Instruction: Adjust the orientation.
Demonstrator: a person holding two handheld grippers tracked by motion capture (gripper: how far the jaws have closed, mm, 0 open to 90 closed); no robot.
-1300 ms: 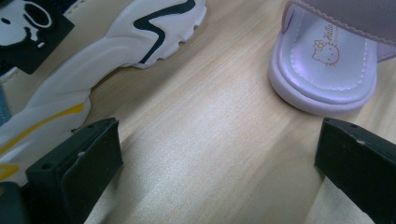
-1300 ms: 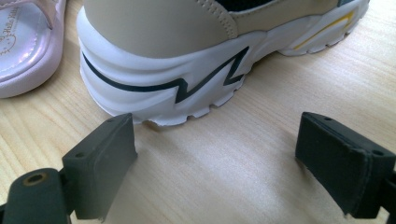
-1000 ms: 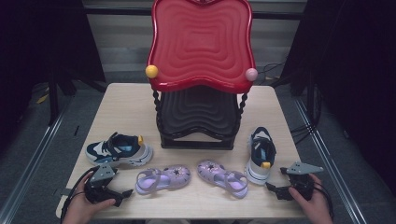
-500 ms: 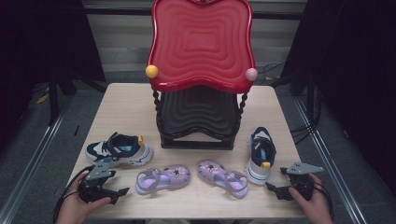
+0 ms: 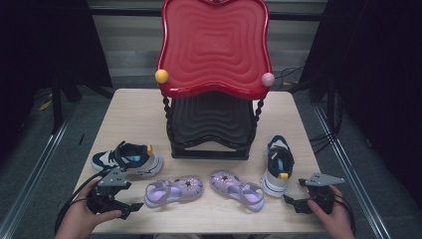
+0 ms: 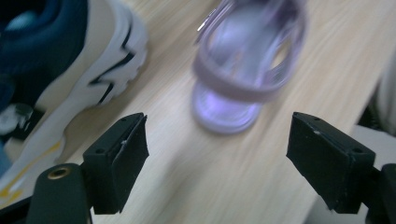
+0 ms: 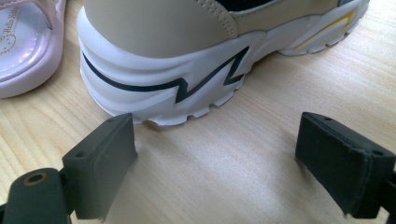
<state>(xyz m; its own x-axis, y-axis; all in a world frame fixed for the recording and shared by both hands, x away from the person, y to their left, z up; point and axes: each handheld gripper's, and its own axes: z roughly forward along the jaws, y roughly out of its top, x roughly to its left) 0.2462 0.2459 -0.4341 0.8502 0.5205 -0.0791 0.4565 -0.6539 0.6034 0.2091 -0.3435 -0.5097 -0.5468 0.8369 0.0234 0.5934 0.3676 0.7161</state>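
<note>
A pale wooden table [image 5: 134, 117] stands on a grey floor with dark curtains to either side and cables trailing off past its right edge. At the middle of the far edge sits a two-tier rack [image 5: 214, 119], its red top tray [image 5: 215, 47] tipped up toward me with a yellow knob [image 5: 161, 76] and a pink knob [image 5: 268, 79] at its front corners; the black tray [image 5: 213, 122] beneath holds nothing I can see. Along the near edge lie four shoes: a left sneaker [image 5: 127, 159] toward the left edge, two lilac sandals, the left sandal [image 5: 173, 189] and the right sandal [image 5: 237, 188], side by side in the middle, and a right sneaker [image 5: 278, 164] toward the right edge, heel nearest the person. The left gripper [image 5: 130, 205] rests at the near left corner, jaws spread wide and holding nothing, just beside the left sandal, whose heel end lies ahead between the jaws in the left gripper view [image 6: 247, 74], with the left sneaker off to one side [image 6: 70, 65]. The right gripper [image 5: 293, 203] sits at the near right corner, likewise spread apart and empty, the right sneaker's heel [image 7: 187, 56] just ahead of its jaws, not touching.
</note>
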